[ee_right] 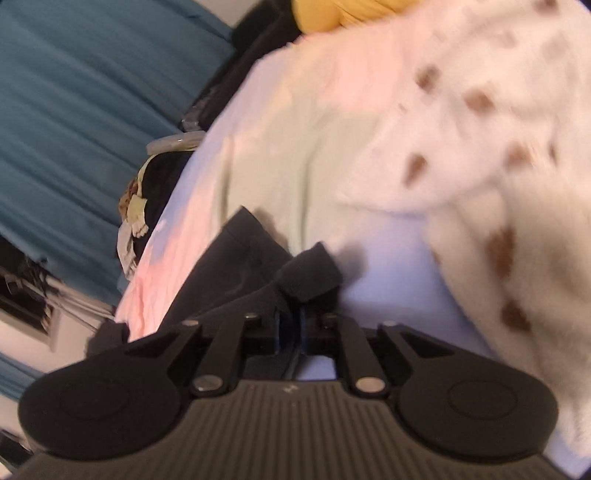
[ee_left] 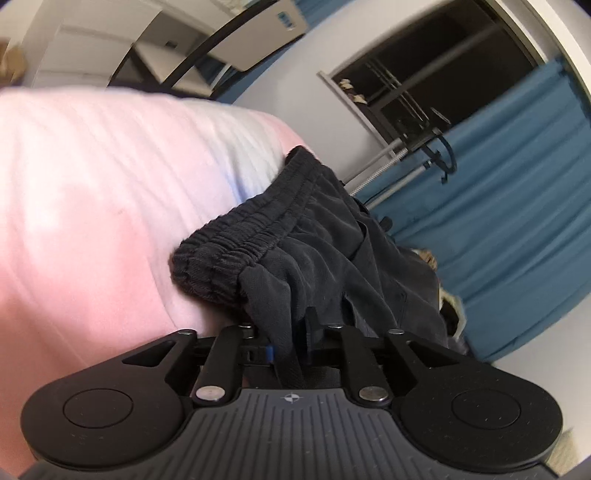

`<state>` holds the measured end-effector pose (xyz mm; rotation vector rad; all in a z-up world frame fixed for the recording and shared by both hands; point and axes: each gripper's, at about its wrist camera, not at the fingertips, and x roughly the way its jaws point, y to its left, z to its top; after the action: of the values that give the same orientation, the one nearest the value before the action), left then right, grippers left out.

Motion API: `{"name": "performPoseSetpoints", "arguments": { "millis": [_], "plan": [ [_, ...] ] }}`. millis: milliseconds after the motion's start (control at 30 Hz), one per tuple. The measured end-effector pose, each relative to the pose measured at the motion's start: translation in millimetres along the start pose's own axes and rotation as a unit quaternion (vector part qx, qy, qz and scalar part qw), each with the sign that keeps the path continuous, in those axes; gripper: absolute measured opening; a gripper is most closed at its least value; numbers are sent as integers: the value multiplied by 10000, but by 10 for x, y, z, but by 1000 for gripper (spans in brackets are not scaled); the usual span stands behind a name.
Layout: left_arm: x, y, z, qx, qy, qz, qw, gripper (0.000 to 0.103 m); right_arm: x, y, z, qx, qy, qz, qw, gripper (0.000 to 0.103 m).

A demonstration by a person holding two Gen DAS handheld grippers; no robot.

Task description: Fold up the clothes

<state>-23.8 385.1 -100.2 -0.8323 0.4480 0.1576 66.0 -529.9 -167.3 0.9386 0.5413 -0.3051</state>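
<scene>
A pair of black shorts (ee_left: pixel 306 243) with a ribbed elastic waistband lies over the pale pink and blue bed sheet (ee_left: pixel 92 192). My left gripper (ee_left: pixel 288 336) is shut on the shorts' fabric just below the waistband. In the right wrist view my right gripper (ee_right: pixel 291 325) is shut on another part of the black shorts (ee_right: pixel 236 269), a corner of cloth sticking up between the fingers. The fingertips of both grippers are hidden by the cloth.
A white fluffy blanket with brown spots (ee_right: pixel 480 155) lies on the bed to the right. Blue curtains (ee_left: pixel 517 221) hang beyond the bed edge, with a metal rack (ee_left: pixel 406 147) and a dark window. A yellow cushion (ee_right: pixel 340 14) sits at the far end.
</scene>
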Motion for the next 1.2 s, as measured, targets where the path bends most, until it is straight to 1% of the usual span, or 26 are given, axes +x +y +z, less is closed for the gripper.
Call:
{"name": "performPoseSetpoints", "arguments": {
  "millis": [33,67,133,167,200,233,300,367,467,533,567,633,700,767,867,933,967,1000,1033,1067,1133,1200],
  "plan": [
    [-41,-51,-7,182,-11,91,9998,44,-53,95,-11,-175,-108,-38,9998,29],
    [-89,-105,-11,355,-32,208,9991,66,-89,172,-10,-326,-211,-58,9992,39],
    [-242,-243,-15,765,-202,493,9956,79,-199,320,18,-636,-433,-132,9969,47],
    [-319,-326,-11,956,-295,596,9932,80,-204,415,39,-777,-563,-187,9952,56],
    [-383,-419,6,1089,-368,642,9913,82,-252,487,53,-919,-713,-234,9929,60],
    [-439,-513,25,1208,-436,683,9894,86,-312,546,57,-1077,-877,-249,9900,62],
    [-496,-718,73,1410,-552,695,9860,87,-379,645,53,-1342,-1133,-273,9841,63],
    [-478,-1001,111,1647,-635,645,9822,90,-447,765,47,-1614,-1422,-314,9761,70],
    [-358,-1483,98,2003,-706,483,9760,92,-588,974,55,-2060,-1840,-370,9604,77],
    [-222,-1800,14,2281,-711,346,9704,93,-643,1137,56,-2248,-1963,-279,9540,78],
    [-137,-1955,-48,2393,-699,266,9681,93,-651,1202,48,-2302,-1957,-169,9531,79],
    [44,-2252,-193,2556,-636,91,9647,93,-625,1351,11,-2414,-1813,165,9532,80],
    [230,-2532,-382,2707,-527,-75,9612,93,-593,1530,-80,-2544,-1569,508,9529,82],
    [433,-2791,-617,2888,-388,-218,9563,93,-539,1685,-179,-2660,-1333,764,9517,83],
    [740,-3015,-1003,3078,-143,-383,9506,93,-457,1914,-383,-2914,-994,1131,9447,84],
    [905,-3075,-1258,3171,-113,-491,9471,93,-374,2043,-545,-3135,-731,1234,9387,84],
    [958,-3076,-1385,3237,-158,-545,9445,93,-321,2094,-642,-3296,-581,1254,9339,84],
    [974,-3047,-1514,3352,-227,-590,9400,93,-301,2163,-774,-3517,-420,1291,9262,84],
    [984,-2999,-1628,3483,-219,-627,9350,93,-255,2192,-886,-3736,-255,1308,9180,84],
    [995,-2951,-1709,3562,-183,-649,9320,93,-202,2211,-991,-3949,-90,1319,9092,84],
    [1006,-2871,-1802,3575,-133,-688,9313,93,-93,2246,-1169,-4329,176,1280,8921,84],
    [1015,-2808,-1796,3480,-73,-726,9346,93,4,2299,-1250,-4455,265,1218,8866,84]
  ]
}}
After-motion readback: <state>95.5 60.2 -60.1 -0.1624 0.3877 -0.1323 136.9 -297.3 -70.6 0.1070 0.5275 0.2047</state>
